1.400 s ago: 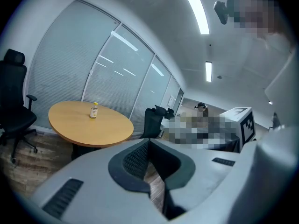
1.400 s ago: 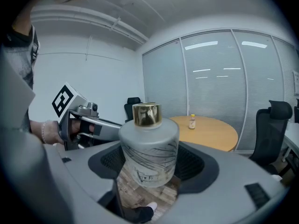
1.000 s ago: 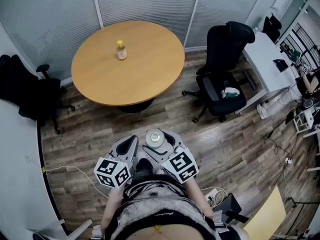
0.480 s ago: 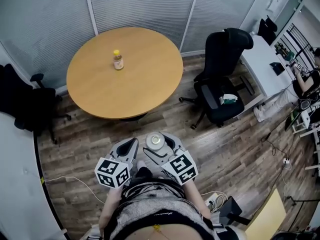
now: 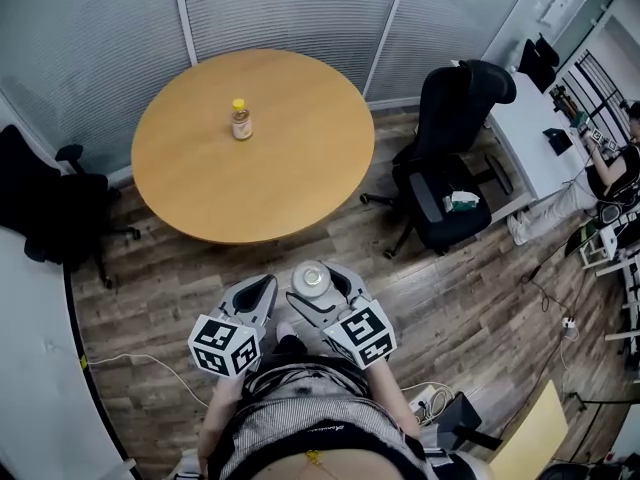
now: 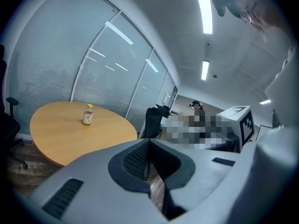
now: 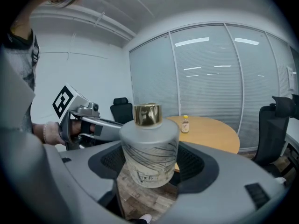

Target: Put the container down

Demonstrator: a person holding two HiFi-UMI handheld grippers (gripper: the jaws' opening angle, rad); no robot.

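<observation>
The task is not yet done: the right gripper (image 5: 322, 290) is holding the container (image 7: 149, 148), a frosted round bottle with a gold cap, upright between its jaws, which are pressing on the bottle's sides. The container is hanging in the air over the wooden floor (image 5: 470, 298), close in front of the person's body and well apart from the round table (image 5: 280, 178), which is standing farther off and to the left. As a judgement, everything is left to do: the container is waiting to be carried to a surface, most likely that table, lowered until its base is resting flat, and then let go. The left gripper (image 5: 262, 288) is hovering just to the left of the right one, its jaws drawn together with nothing between them. Counting what is showing: one container, two grippers, one round table, one small yellow-capped bottle (image 5: 240, 120) standing upright on the table's far left part, one white desk (image 5: 530, 128) at the far right, and two black chairs by the table, one on its right (image 5: 450, 168) and one on its left (image 5: 45, 203).
</observation>
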